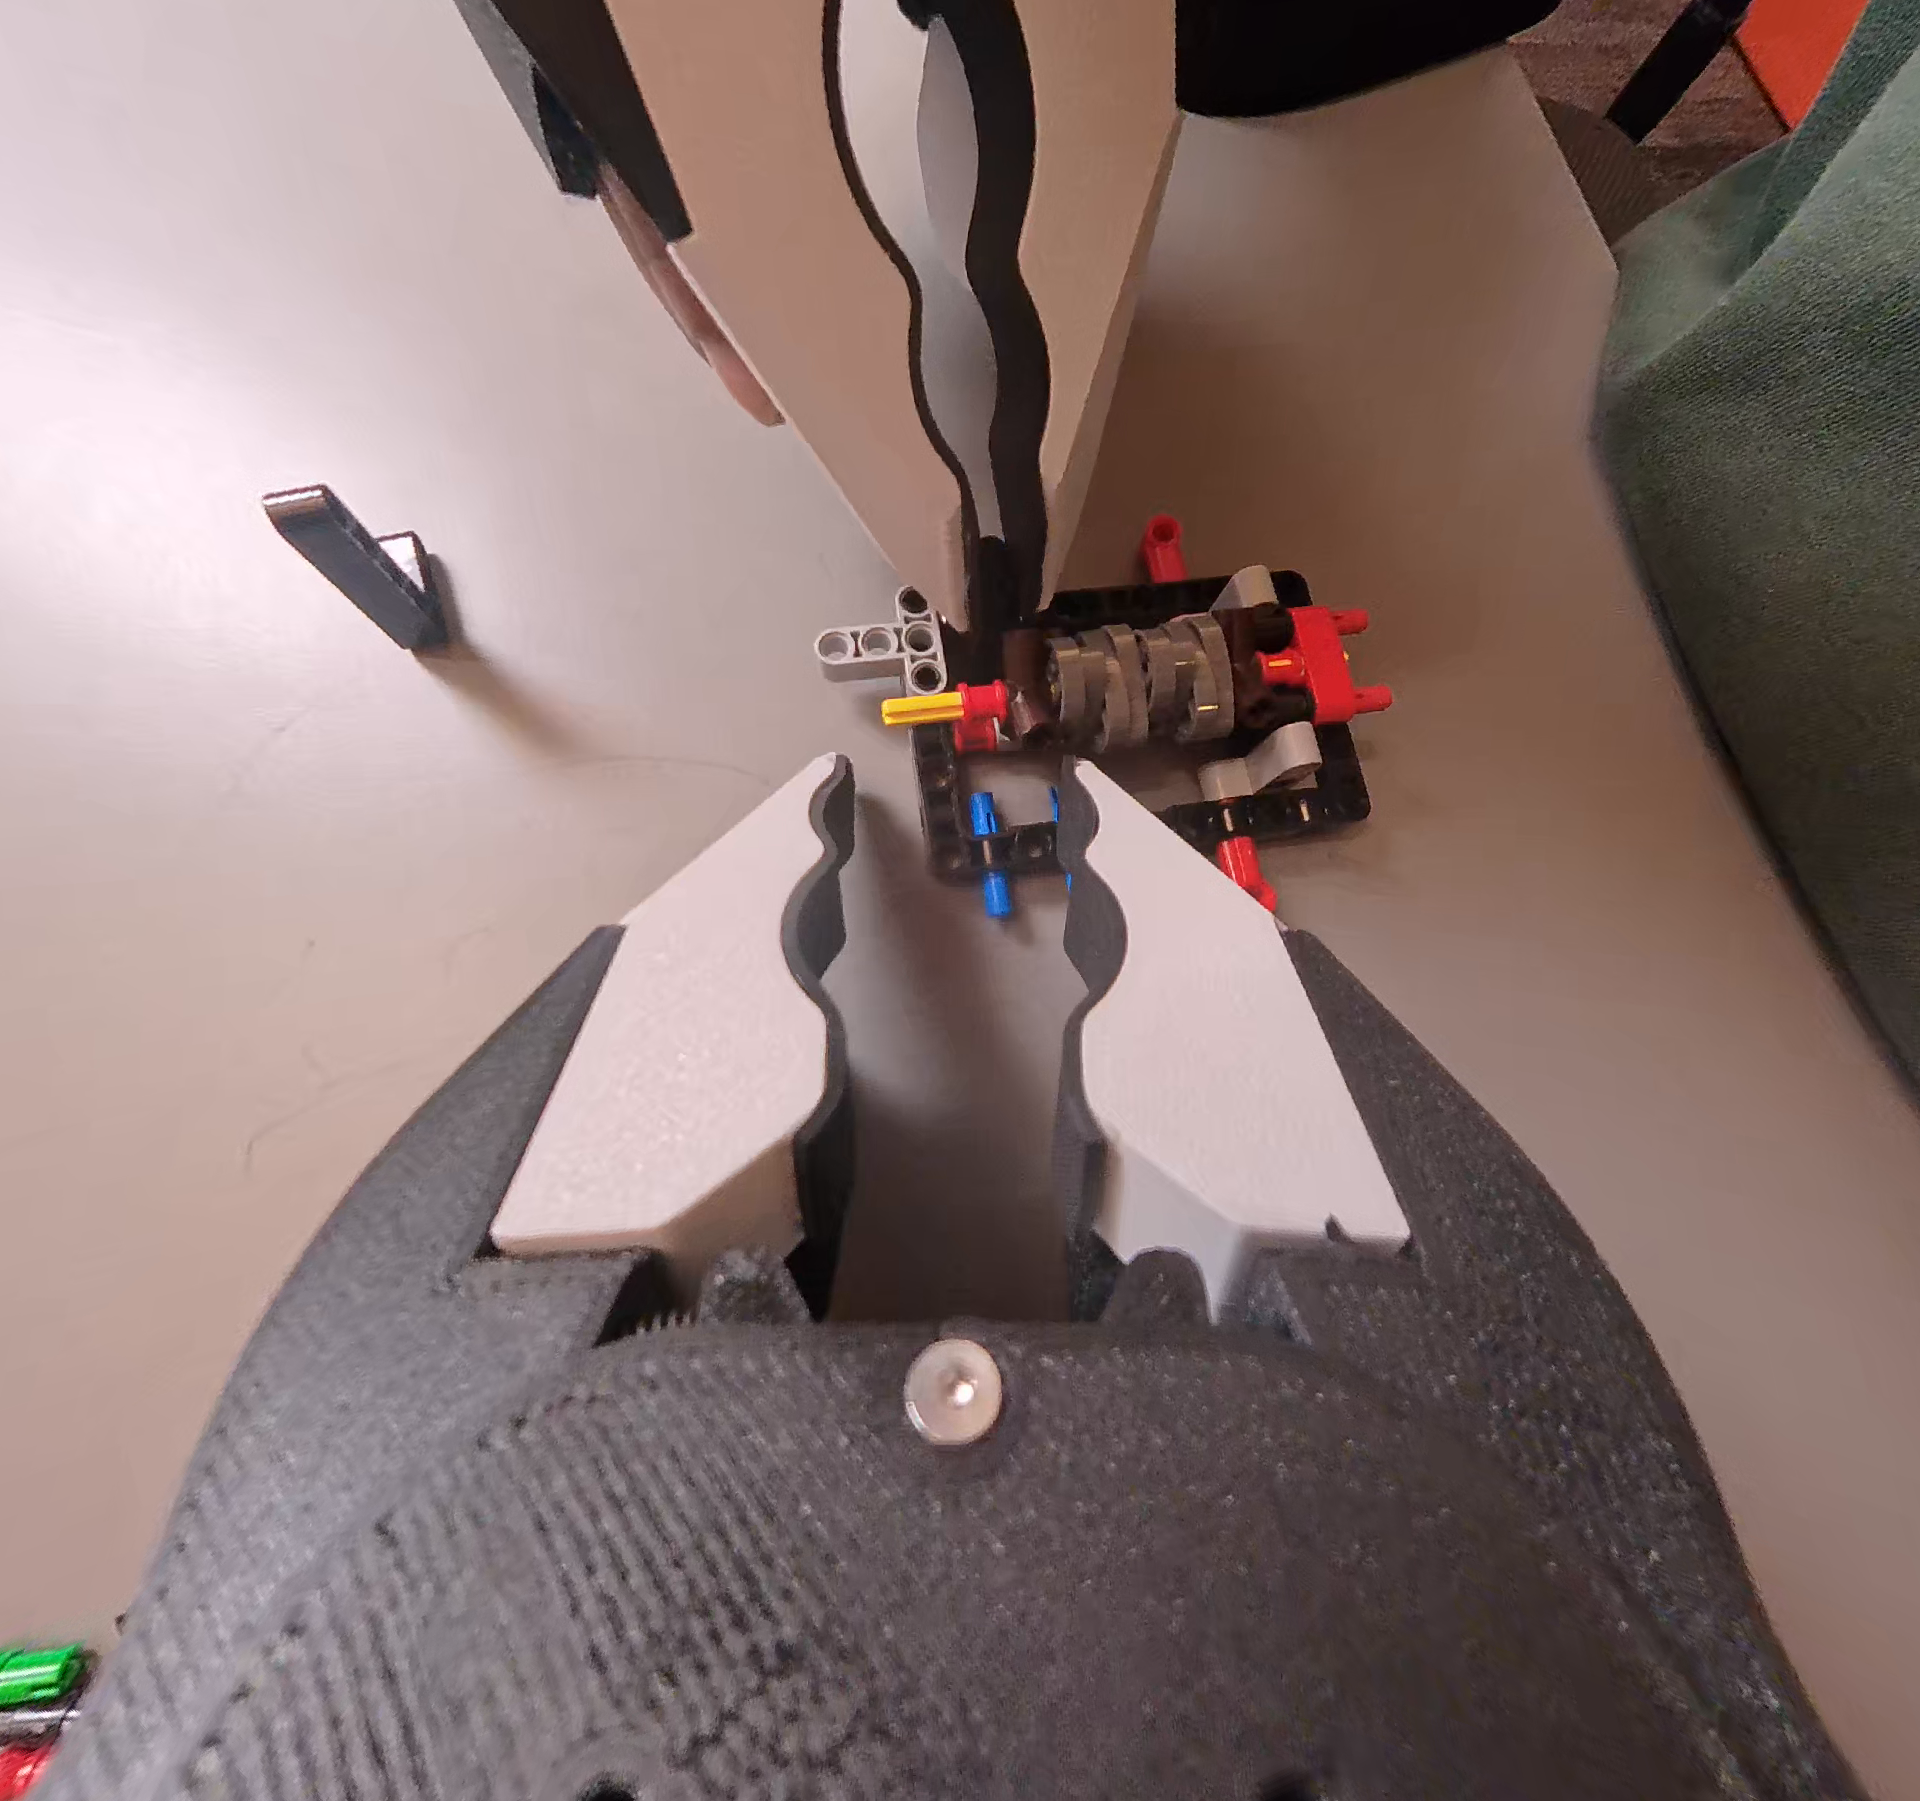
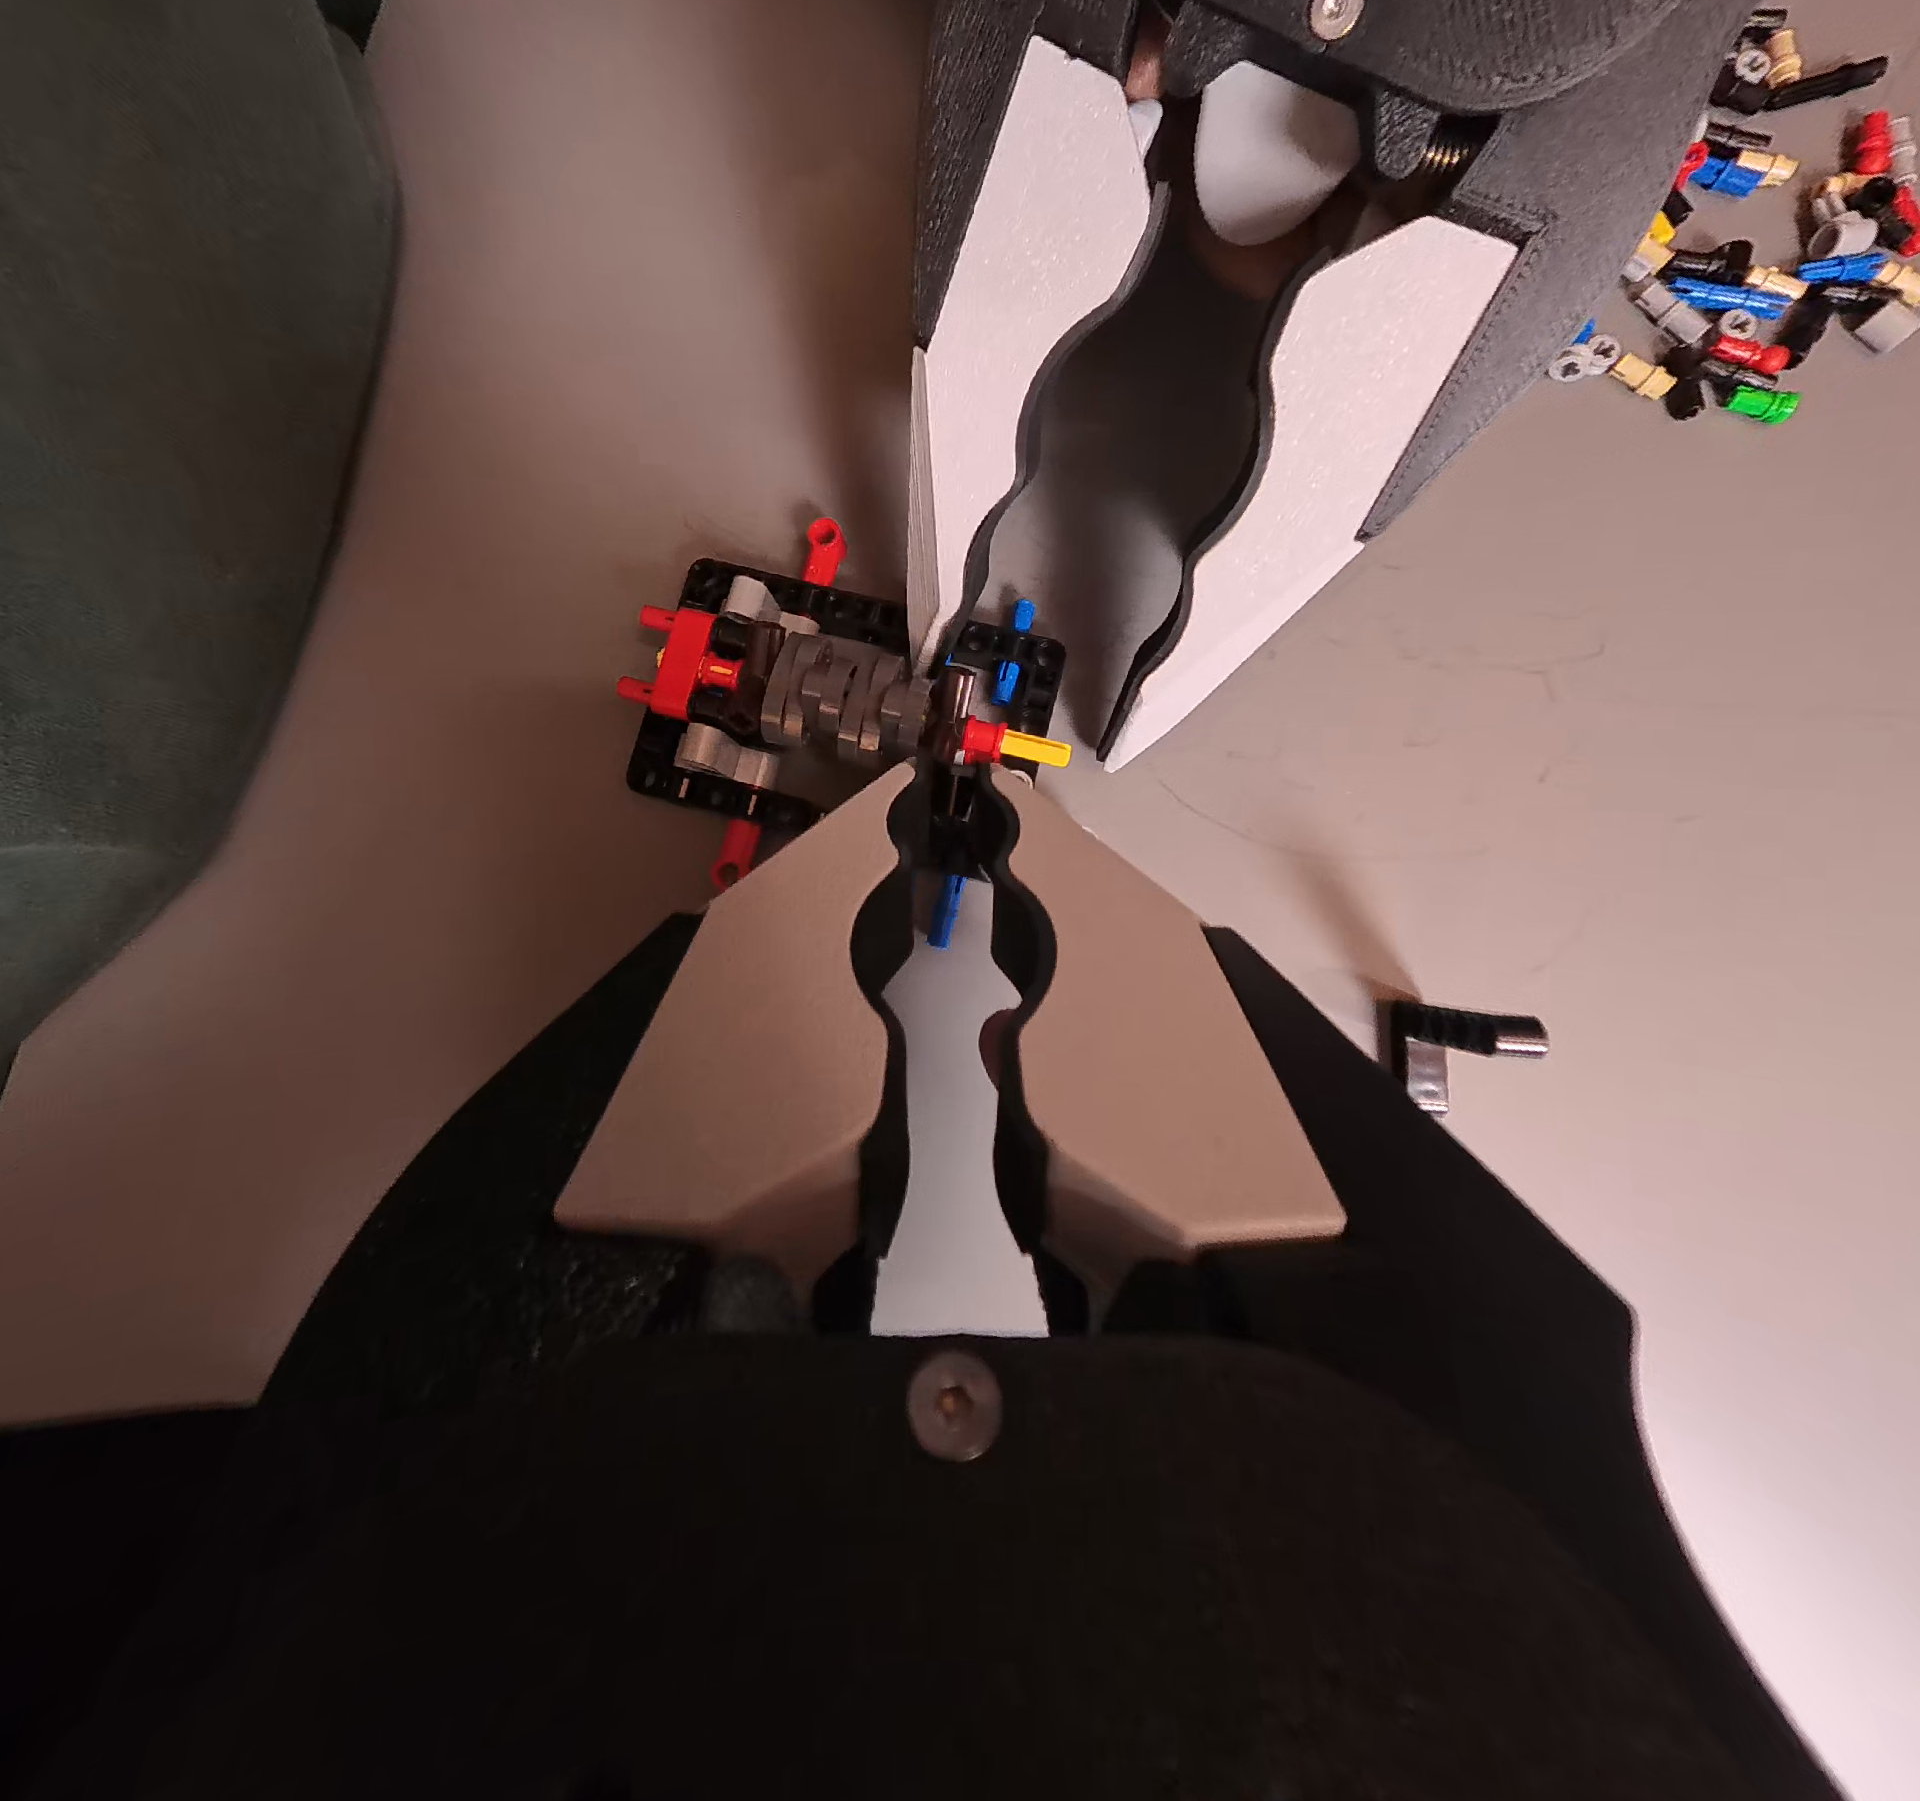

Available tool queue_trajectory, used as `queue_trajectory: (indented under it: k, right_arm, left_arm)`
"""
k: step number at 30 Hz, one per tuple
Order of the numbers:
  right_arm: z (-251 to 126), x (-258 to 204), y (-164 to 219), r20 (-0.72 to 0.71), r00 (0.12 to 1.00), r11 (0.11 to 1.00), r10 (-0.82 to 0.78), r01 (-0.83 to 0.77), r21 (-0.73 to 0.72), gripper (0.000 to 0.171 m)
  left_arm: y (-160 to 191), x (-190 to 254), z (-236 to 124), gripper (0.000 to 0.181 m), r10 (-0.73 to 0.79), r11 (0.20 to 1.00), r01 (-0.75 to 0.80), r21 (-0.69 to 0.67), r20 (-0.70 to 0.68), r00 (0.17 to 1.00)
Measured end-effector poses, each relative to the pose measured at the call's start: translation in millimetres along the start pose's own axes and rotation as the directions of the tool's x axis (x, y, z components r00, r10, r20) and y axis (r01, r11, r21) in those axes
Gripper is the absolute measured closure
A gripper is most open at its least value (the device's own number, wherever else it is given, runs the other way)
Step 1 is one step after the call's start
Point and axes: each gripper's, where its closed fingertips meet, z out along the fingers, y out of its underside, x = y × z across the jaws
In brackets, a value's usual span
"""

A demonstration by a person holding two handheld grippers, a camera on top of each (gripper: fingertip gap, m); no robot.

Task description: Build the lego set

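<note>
The right gripper [image 2: 951,795] pinches a black pin upright at the yellow-axle [image 2: 1034,746] end of the black Technic frame [image 1: 1340,795] on the table; the left gripper [image 1: 961,795] hangs spread and empty just beside the frame's opposite, blue-pin [image 1: 987,852] edge.
</note>
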Motion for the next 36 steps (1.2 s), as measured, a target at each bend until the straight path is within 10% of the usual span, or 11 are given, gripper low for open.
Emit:
queue_trajectory:
  k: [18,26,36]
  right_arm:
    - [-6.3,0.5,-4.8,-0.092,0.996,0.999,0.0,-0.003,-0.038,0.158]
    - [-22.3,-28.7,7.2,-0.26,0.891,0.928,0.372,-0.349,0.133,0.152]
    - [28.1,-71.8,-10.4,-0.472,0.686,0.832,0.553,-0.485,0.27,0.088]
  left_arm:
    - [6.7,8.5,-3.7,0.156,-0.043,0.998,0.043,-0.055,-0.006,0.999]
    - [25.9,35.6,-22.0,0.149,-0.175,0.981,0.175,-0.084,0.012,0.985]
    - [43.4,68.8,-46.9,0.144,-0.248,0.967,0.25,-0.057,0.039,0.968]
